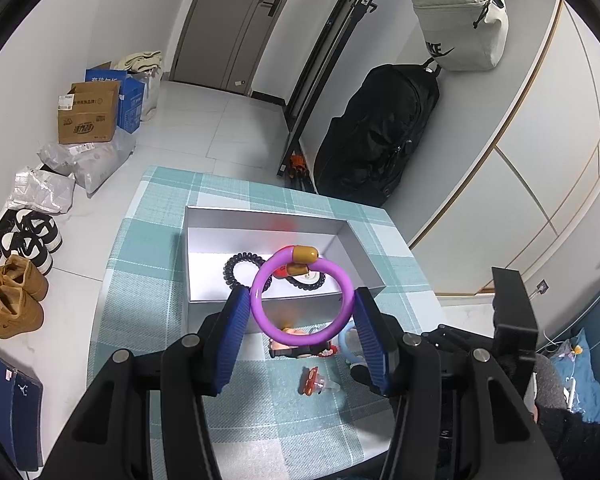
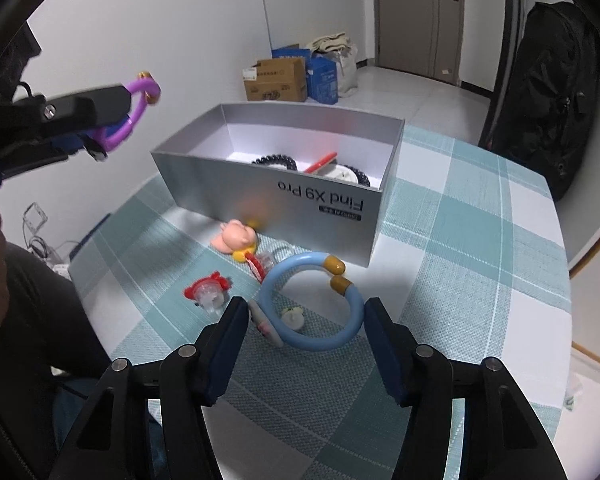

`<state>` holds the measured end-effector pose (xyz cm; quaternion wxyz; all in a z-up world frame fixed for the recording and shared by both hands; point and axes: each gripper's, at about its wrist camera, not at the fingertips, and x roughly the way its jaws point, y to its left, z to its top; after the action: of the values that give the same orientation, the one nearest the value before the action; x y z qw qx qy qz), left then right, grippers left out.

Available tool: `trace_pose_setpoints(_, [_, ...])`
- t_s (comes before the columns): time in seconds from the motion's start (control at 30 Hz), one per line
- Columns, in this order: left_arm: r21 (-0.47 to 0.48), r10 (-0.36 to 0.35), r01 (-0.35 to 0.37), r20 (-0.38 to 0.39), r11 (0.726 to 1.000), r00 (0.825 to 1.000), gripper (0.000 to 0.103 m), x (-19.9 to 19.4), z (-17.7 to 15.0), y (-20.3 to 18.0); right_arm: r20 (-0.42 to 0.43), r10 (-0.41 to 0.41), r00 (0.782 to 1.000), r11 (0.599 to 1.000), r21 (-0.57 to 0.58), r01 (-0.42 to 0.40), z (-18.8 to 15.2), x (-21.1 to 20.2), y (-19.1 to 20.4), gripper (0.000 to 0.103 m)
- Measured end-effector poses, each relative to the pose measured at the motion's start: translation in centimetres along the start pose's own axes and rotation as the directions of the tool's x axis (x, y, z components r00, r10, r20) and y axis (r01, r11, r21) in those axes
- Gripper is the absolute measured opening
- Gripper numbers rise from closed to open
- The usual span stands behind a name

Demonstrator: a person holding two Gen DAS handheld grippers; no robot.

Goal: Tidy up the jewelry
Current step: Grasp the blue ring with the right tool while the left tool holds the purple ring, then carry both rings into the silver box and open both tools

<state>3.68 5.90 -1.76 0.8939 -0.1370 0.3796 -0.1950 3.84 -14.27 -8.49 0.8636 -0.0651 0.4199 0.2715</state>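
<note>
Purple bangle (image 1: 302, 295) gripped across its width by the left claw (image 1: 298, 320), held above the worktop (image 1: 148, 264) short of the grey box (image 1: 260, 216); carry forward past the rim before releasing; right claw (image 2: 306, 336) open around the blue bangle (image 2: 312, 300).

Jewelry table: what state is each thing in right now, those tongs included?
Left tongs: shut on purple bracelet, held in the air.
Right tongs: open, straddling blue bracelet.
Blue bracelet: lying flat on tablecloth, outside box.
Silver box: lidless, open.
Black coil hair ties: inside box.
Red hair clip: on tablecloth.
</note>
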Motion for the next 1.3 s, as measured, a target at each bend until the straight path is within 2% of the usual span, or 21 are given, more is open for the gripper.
trace_pose_setpoints(0.2, [-0.009, 0.0, 0.0, 0.003, 1.0, 1.0, 0.048, 0.1, 0.1, 0.0, 0.07, 0.038, 0.997, 0.999, 0.005, -0.039, 0.6, -1.7, -0.1, 0.059])
trace_pose_setpoints(0.43, [-0.02, 0.001, -0.001, 0.008, 1.0, 1.0, 0.048, 0.4, 0.3, 0.2, 0.173, 0.105, 0.979, 0.993, 0.027, -0.111, 1.6, -3.8, 0.0, 0.059])
trace_pose_setpoints(1.07, [-0.057, -0.016, 0.016, -0.001, 0.998, 1.0, 0.048, 2.3, 2.4, 0.5, 0.269, 0.209, 0.94, 0.966, 0.093, -0.241, 6.1, -3.4, -1.9, 0.059])
trace_pose_setpoints(1.3, [-0.059, 0.005, -0.007, -0.029, 0.998, 1.0, 0.048, 3.6, 3.1, 0.8, 0.252, 0.219, 0.943, 0.951, 0.159, -0.264, 7.6, -1.5, -3.2, 0.059])
